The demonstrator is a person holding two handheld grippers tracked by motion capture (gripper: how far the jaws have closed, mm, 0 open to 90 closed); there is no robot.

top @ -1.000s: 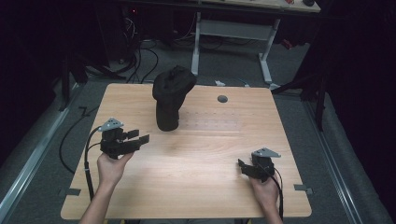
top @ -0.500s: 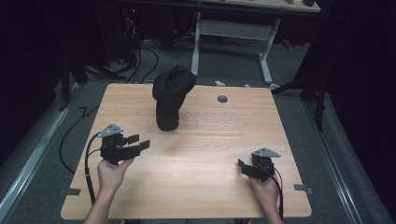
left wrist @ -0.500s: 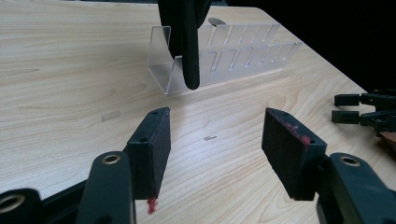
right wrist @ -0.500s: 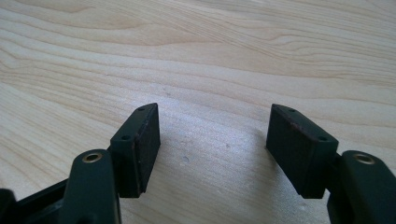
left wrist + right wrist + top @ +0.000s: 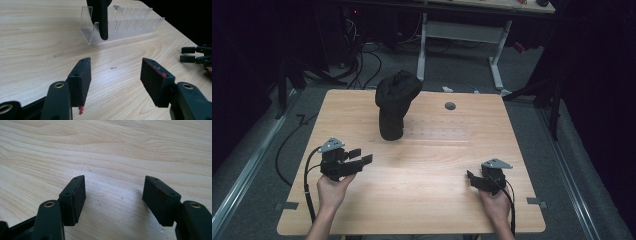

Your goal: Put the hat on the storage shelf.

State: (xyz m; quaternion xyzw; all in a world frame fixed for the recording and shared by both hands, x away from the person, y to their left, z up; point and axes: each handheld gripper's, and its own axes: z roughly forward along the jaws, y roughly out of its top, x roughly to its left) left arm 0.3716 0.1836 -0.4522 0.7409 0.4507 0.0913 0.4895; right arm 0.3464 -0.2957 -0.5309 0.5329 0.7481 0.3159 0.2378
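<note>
Both pairs of fingers stand wide apart with nothing between them. We see the left gripper [image 5: 359, 160] at the lower left of the high view, its fingers pointing right over the wooden surface [image 5: 437, 200], and the right gripper [image 5: 473, 178] at the lower right, held low above the wood. Between and beyond them, in the upper middle of the frame, a black cap [image 5: 395, 102] hangs over one end of a clear slotted rack [image 5: 120, 23]. In the left gripper view the rack stands well ahead of the fingers [image 5: 80, 80], at the top of the frame.
</note>
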